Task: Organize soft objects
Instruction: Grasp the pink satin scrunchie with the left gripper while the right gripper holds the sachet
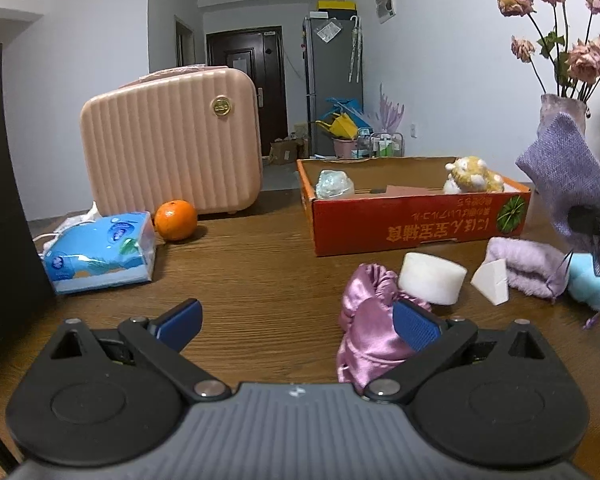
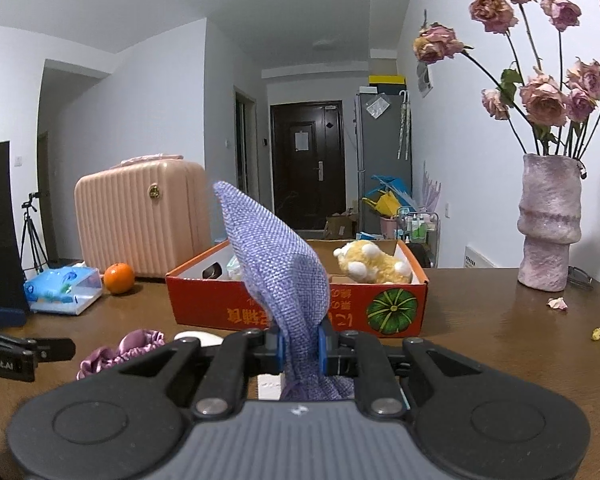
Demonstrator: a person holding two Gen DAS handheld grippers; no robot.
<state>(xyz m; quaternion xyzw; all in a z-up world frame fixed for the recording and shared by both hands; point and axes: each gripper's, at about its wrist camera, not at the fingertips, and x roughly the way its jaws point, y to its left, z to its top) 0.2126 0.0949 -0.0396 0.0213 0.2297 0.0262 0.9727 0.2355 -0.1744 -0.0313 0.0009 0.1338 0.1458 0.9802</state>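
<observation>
Lavender burlap pouch (image 2: 276,264) is hanging pinched in the right claw (image 2: 300,350) above the table (image 2: 480,332) just before the orange cardboard box (image 2: 396,304), needing a lift over the near wall before releasing, while the left claw (image 1: 296,326) is idling wide open.

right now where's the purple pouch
The purple pouch is off the table, pinched in the right gripper in front of the red box; in the left wrist view it hangs at the far right.
</observation>
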